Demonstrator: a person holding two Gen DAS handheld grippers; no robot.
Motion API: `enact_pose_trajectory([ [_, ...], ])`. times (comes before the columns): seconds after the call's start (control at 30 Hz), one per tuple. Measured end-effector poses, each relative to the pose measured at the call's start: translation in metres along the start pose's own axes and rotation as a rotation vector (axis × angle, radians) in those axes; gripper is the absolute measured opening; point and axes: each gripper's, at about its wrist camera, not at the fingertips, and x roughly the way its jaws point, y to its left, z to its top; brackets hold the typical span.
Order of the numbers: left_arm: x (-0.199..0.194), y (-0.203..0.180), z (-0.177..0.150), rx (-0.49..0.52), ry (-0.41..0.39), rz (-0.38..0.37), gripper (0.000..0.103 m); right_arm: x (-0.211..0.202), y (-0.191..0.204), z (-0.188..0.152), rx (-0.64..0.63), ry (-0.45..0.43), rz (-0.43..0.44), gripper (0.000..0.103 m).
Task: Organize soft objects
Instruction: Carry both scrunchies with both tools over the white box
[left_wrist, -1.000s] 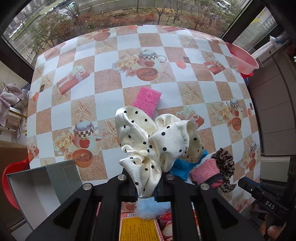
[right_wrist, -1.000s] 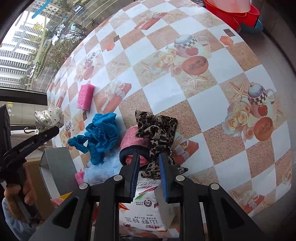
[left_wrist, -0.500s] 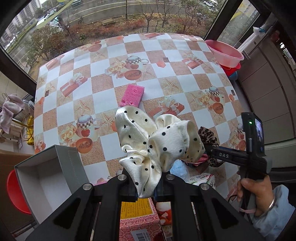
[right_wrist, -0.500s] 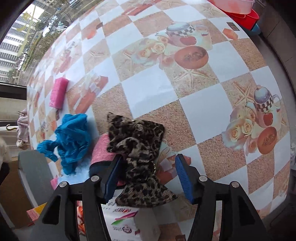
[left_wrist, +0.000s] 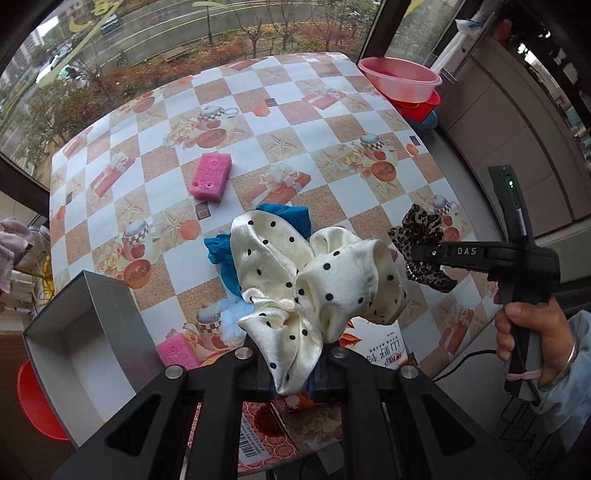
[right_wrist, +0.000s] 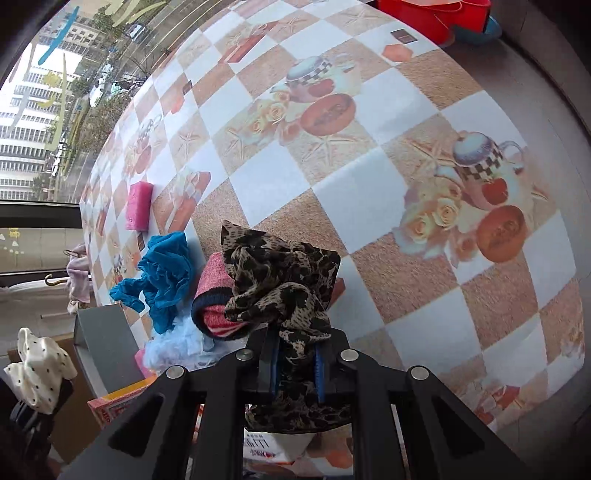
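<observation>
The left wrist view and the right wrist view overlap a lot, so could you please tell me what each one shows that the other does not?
Only the left wrist view shows the white inside of the grey box, the stacked basins, the red bowl under the box, and the person's hand gripping the right tool's handle.

Only the right wrist view shows the pink knit band beside the leopard scrunchie, and the right tool shut on that scrunchie.

Both show the polka-dot scrunchie, blue scrunchie, pink sponge and chequered tablecloth.

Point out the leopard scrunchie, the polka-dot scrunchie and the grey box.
leopard scrunchie (right_wrist: 280, 280), right wrist view, bunched middle.
polka-dot scrunchie (left_wrist: 314, 280), left wrist view, cream centre fold.
grey box (left_wrist: 118, 314), left wrist view, outer side wall.
</observation>
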Motion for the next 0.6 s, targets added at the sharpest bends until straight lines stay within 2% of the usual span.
enact_pose_trajectory([
  [0.3,-0.011,-0.039,-0.048,0.204,0.028,-0.074,0.012,-0.034,-0.008,-0.065,0.032,0.0,0.012,0.015],
  [0.6,-0.023,-0.045,-0.097,0.301,0.031,-0.111,0.012,-0.04,0.016,-0.135,-0.039,0.049,-0.021,0.015],
])
